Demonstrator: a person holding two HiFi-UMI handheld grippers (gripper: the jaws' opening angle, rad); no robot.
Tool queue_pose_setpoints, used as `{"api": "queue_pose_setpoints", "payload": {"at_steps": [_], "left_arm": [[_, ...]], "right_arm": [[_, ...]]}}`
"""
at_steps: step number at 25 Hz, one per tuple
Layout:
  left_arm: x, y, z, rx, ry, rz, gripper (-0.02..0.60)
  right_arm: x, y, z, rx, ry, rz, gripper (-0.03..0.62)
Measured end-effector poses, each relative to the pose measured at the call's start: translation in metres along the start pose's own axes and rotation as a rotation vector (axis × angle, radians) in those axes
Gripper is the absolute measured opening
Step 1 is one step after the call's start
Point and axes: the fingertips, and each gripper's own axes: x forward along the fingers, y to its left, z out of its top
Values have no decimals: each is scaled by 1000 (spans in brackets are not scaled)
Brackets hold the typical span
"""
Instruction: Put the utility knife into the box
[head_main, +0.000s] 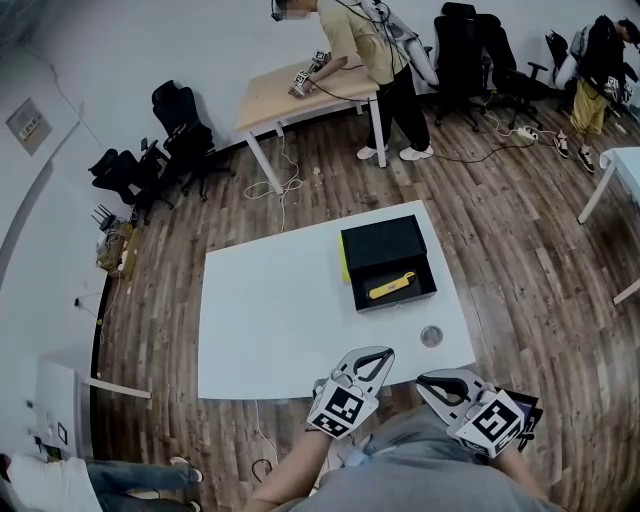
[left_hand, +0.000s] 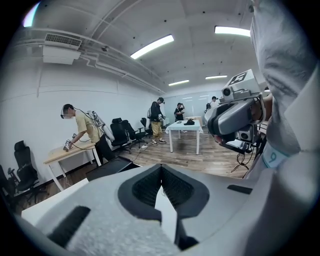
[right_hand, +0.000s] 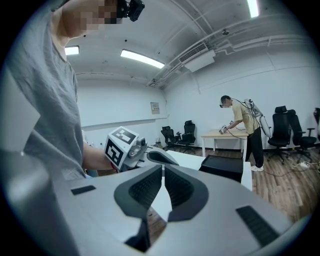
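1. While both my claws hang by the near edge of the table (head_main: 270, 320), my left claw (head_main: 385, 353) is pressed together on nothing; my right claw (head_main: 426, 380) is likewise closed and empty, its tips meeting.
2. Almost straight out from my left claw, toward the far side of the table, the yellow knife (head_main: 391, 286) lies inside the open black box (head_main: 354, 292); it is well apart from both claws.
3. Its long axis runs along the box's long side; the left end sits nearer me, the right end a little farther.
4. My left claw is the nearer one; my right sits off to the right, with a small round thing (head_main: 431, 336) between it and the box.
5. I judge the knife already in place; no reach for it seems needed.
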Motion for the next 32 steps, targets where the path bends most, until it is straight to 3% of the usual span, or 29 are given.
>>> {"api": "queue_pose_setpoints", "payload": {"at_steps": [19, 32], "left_arm": [[-23, -44, 4, -77, -7, -30, 18], [-27, -53, 15, -78, -36, -28, 18]], "right_arm": [[3, 1, 1, -18, -3, 9, 34], [0, 2, 1, -25, -15, -3, 34]]}}
